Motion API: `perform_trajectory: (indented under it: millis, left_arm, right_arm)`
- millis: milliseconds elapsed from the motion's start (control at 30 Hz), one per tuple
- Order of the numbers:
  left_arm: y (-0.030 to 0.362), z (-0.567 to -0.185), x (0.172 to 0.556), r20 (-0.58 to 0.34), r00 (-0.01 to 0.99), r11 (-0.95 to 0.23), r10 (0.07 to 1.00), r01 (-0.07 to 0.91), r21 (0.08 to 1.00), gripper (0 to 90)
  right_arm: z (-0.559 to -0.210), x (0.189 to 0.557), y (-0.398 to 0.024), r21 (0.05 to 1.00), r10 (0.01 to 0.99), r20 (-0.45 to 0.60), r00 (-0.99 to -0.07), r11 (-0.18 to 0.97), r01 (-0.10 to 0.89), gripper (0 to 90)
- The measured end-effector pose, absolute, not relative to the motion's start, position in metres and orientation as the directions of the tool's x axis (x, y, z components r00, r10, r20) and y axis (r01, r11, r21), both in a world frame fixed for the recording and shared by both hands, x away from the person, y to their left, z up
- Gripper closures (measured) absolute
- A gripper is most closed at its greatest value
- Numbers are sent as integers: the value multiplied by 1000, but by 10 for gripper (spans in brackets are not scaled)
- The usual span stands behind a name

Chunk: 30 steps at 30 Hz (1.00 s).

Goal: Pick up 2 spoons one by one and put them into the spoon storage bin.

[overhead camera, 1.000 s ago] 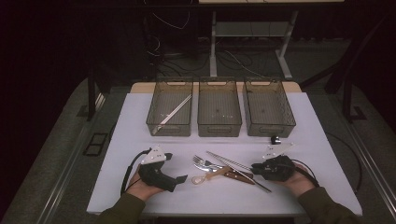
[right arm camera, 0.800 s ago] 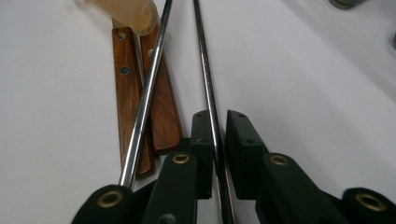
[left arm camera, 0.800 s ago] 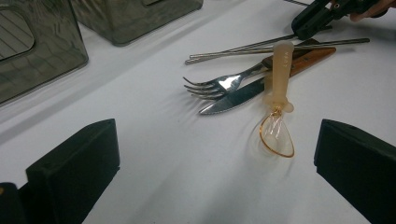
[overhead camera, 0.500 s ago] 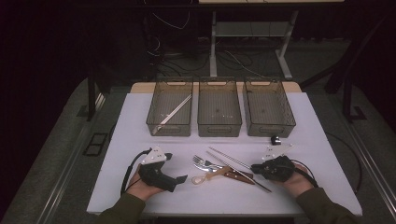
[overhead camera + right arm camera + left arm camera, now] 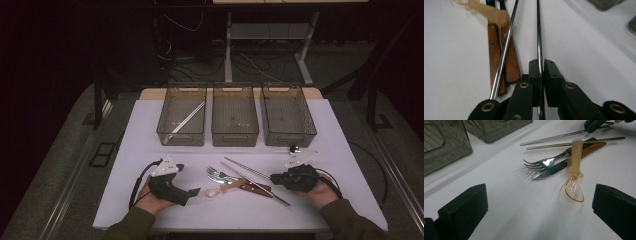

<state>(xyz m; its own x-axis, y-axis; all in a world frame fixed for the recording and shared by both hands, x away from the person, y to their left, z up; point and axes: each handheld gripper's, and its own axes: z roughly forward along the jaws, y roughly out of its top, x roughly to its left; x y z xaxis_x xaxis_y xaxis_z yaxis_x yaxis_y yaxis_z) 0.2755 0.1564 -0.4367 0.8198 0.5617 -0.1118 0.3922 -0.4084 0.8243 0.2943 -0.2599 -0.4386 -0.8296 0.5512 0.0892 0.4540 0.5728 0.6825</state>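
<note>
bins: three [image 5: 235, 120] | left bin: chopstick [image 5: 186, 119] | table: fork [image 5: 544, 163], knife [image 5: 549, 171], spoon [image 5: 575, 167]

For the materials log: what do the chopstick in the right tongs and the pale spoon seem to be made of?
Chopstick: probably polished steel, thin, round, with a bright mirror glint. Spoon: likely plastic or silicone, with a matte beige handle and a clear amber bowl that lets light through.
</note>
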Motion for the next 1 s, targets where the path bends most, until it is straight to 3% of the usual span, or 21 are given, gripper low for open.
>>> perform_trajectory:
  millis: [1000]
  left_arm:
    - [170,-438,273,-130,829,-387,544,385,838,0]
  right_arm:
    - [-401,297,-279,790,534,177,-827,425,443,852]
